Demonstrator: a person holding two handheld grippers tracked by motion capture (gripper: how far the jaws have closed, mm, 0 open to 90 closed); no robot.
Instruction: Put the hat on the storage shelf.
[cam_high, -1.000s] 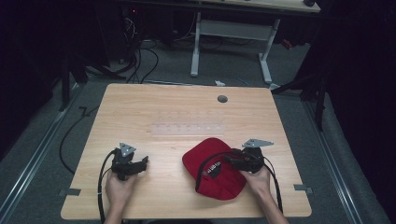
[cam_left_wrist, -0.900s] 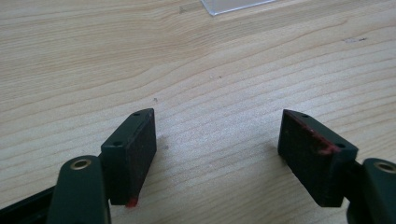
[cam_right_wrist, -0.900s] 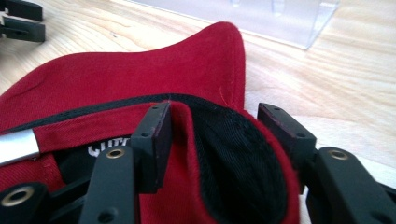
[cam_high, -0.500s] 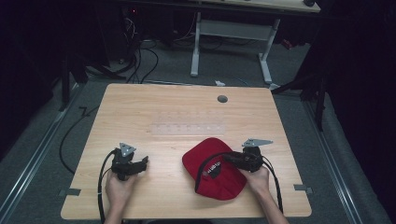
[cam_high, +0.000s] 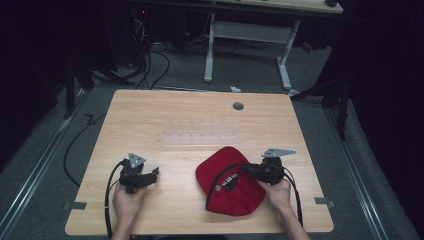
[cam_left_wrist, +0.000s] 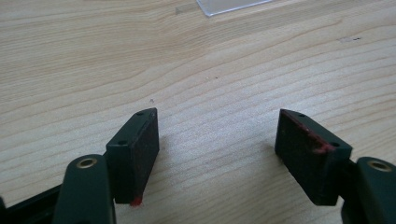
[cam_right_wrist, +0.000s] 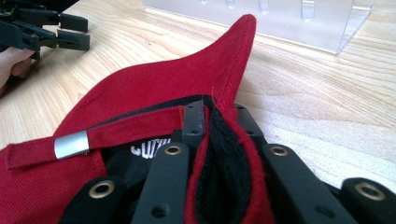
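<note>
beyond red cap (cam_high: 230, 188) & right gripper (cam_high: 248, 170): clear plastic rack (cam_right_wrist: 261, 18), btwn nothing.

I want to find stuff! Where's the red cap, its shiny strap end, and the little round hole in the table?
red cap (cam_high: 232, 192): high view, crown fabric.
shiny strap end (cam_right_wrist: 71, 143): right gripper view, metal tip.
round hole (cam_high: 238, 106): high view, its middle.
</note>
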